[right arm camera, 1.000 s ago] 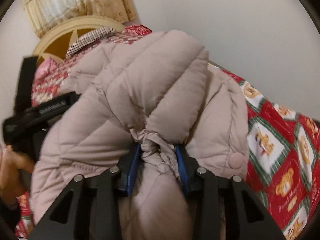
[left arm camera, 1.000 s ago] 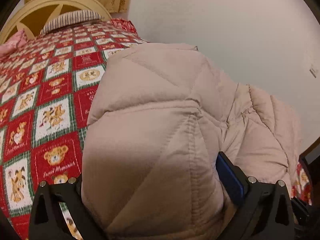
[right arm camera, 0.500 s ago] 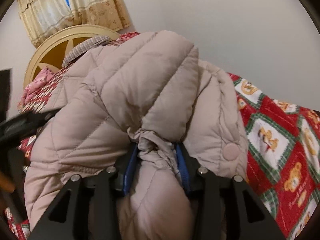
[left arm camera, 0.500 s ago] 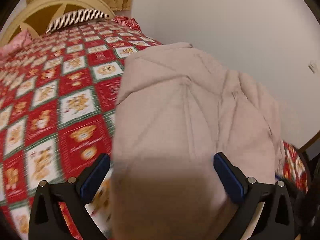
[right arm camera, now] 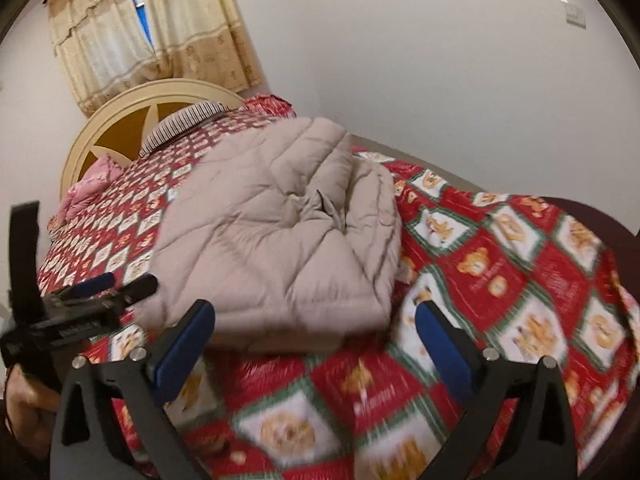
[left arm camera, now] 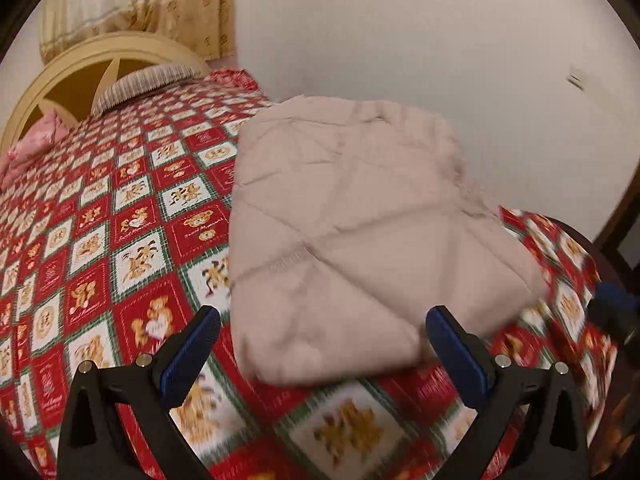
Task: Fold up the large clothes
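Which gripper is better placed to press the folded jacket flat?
Probably the left gripper: its open jaws frame the near edge of the jacket. The right gripper, jaws just opened, points more at the jacket's corner and the bedspread.

A bed (right arm camera: pixel 500 264) covered by a red, white and green patchwork quilt (left arm camera: pixel 132 240) printed with teddy bears, standing against a pale wall on the right. A folded beige padded jacket (right arm camera: pixel 272 240) lies on the quilt toward the near right part of the bed. At the far end, a striped pillow (right arm camera: pixel 184 124) and a pink cushion (right arm camera: pixel 96 180) rest before a cream arched headboard (right arm camera: pixel 132 108).
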A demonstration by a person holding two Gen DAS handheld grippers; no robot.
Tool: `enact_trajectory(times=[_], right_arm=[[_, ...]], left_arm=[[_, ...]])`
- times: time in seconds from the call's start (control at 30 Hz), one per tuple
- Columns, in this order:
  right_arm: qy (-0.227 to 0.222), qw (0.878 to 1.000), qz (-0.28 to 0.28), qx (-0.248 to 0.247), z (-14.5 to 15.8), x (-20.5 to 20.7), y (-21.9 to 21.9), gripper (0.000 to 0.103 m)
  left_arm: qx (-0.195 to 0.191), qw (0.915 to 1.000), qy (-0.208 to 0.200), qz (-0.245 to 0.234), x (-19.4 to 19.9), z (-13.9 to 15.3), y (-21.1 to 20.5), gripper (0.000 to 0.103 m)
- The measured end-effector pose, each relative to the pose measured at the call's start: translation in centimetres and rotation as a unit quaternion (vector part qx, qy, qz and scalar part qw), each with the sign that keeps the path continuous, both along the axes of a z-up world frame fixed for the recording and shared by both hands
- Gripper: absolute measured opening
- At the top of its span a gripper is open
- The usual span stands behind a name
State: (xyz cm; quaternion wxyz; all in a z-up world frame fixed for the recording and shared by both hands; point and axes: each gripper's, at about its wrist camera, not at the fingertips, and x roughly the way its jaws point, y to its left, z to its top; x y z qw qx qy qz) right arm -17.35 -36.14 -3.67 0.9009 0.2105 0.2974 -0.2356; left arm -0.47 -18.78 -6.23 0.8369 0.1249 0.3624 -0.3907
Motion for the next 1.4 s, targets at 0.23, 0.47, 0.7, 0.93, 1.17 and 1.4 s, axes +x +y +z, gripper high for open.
enact_trajectory(times=[0.23,0.47,0.7,0.93,1.17,1.4], right_arm=[[0.017,1.0,-0.002,-0.006,3.0,-2.9,2.2,0.103],[-0.05,0.997,-0.021,-0.055,6.5,-5.7,4.8,0.103],[-0.107,0.987,-0.032,-0.119,9.1,-6.8,6.9,0.103],[-0.126,0.983,-0.04,-0.125,9.7,-6.9,6.5,0.103],[-0.137,0.98,-0.046,-0.14,9.9,-6.8,7.2,0.103],[-0.132,0.979,-0.04,-0.148,10.1,-6.1,7.7,0.103]], left_arm=[[0.025,0.9961,-0.08,0.027,-3.8,2.7,3.1,0.102],[0.013,0.9916,-0.117,0.054,-6.2,5.5,5.4,0.102],[-0.032,0.9781,-0.193,0.071,-9.7,10.0,7.0,0.102],[-0.059,0.9739,-0.211,0.06,-11.3,11.8,7.6,0.102],[-0.066,0.9735,-0.211,0.06,-11.3,12.1,7.9,0.102],[-0.073,0.9739,-0.206,0.06,-11.2,12.2,8.3,0.102]])
